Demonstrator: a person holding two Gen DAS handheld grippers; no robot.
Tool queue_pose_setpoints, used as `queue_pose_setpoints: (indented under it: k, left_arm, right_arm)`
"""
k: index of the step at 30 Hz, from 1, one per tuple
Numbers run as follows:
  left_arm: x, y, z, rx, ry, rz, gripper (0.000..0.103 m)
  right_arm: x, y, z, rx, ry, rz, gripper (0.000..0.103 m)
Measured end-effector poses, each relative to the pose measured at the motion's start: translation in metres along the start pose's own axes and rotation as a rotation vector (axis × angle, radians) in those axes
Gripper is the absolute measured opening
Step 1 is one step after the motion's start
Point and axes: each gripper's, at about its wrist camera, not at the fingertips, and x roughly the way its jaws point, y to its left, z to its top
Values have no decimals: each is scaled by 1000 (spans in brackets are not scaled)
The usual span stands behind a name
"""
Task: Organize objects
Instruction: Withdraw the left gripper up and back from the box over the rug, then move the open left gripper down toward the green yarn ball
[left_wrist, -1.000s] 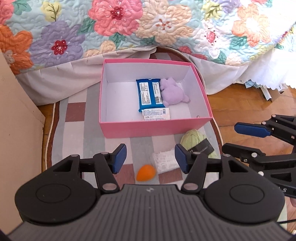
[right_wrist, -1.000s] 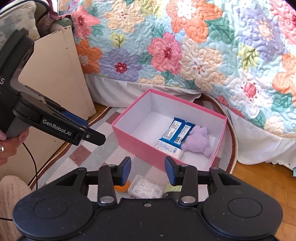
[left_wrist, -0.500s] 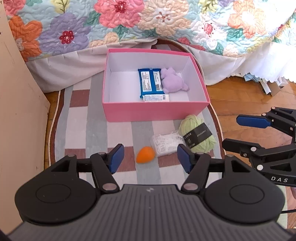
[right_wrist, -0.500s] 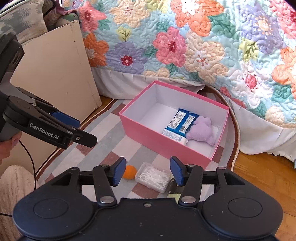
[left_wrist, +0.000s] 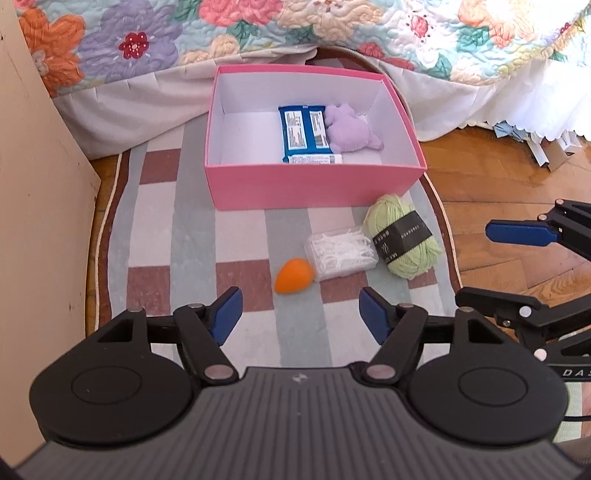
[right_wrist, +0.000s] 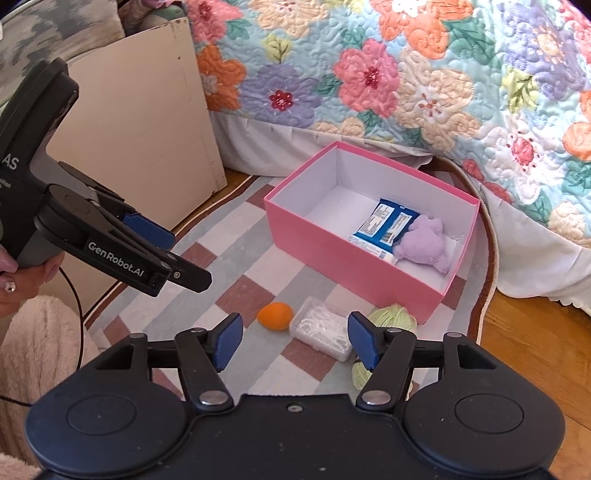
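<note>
Both jaws were opening, empty: left hand-held gripper, right hand-held gripper. The orange sponge lay at frame centre, below the pink box; best to straddle it squarely before closing.

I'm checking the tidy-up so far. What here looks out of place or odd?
Three things lie loose on the rug outside the pink box: an orange sponge, a clear case of floss picks and green yarn. Nothing looks spilled or damaged.
</note>
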Motion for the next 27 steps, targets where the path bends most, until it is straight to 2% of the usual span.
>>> queue_pose_setpoints:
  k: [4,6,10,13,18,20,21,27]
  left_arm:
    - [0,-3,-9,-6,15,-7,70]
    - [0,-5,-13,-9,20,-9,71]
    - [-1,-5,-22,-24,30,-18,73]
    - [0,-8,-26,-23,34,-24,75]
    - [5,-10,-30,-30,46,-43,79]
    - [8,-9,-31,-46,50,-52,89]
    - [10,-9,-32,-52,50,-56,89]
    - [23,-16,-36,-37,58,-56,95]
  right_arm:
    - [-1,1,-4,-11,8,12,72]
    - [-2,2,-7,-23,11,14,83]
    - [-5,2,-14,-41,12,17,85]
    - [-4,1,-19,-50,22,11,90]
    - [3,1,-31,-75,37,5,91]
    - [7,1,-34,-99,41,-19,91]
    - [8,1,-35,-107,39,-33,91]
    - [12,-10,-42,-65,15,-43,91]
